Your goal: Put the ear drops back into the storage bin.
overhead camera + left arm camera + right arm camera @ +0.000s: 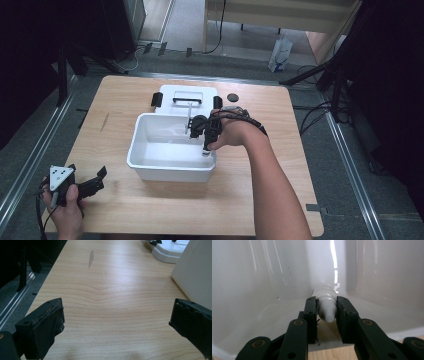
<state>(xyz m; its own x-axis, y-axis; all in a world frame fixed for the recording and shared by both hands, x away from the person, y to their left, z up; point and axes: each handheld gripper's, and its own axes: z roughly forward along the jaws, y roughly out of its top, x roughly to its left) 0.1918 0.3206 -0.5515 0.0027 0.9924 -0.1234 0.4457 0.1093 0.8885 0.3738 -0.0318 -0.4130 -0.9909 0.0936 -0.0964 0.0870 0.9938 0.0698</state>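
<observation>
A white plastic bin (150, 161) stands in the middle of the wooden table (280, 165). My right gripper (205, 146) reaches down over the bin's right rim. In the right gripper view its jaws (326, 299) are shut on a small white bottle (325, 291), cap end toward the camera, just above the bin's floor (269, 315). My left gripper (100, 179) rests low at the table's near left corner. Its jaws (117, 310) stand wide open over bare wood, with the bin's wall (197, 272) to their right.
The bin's white lid (187, 95), with black clips and a handle, lies flat behind the bin; its edge (170, 251) is far ahead of the left gripper. A small black disc (232, 97) sits right of the lid. Bare wood spans the table's left and front.
</observation>
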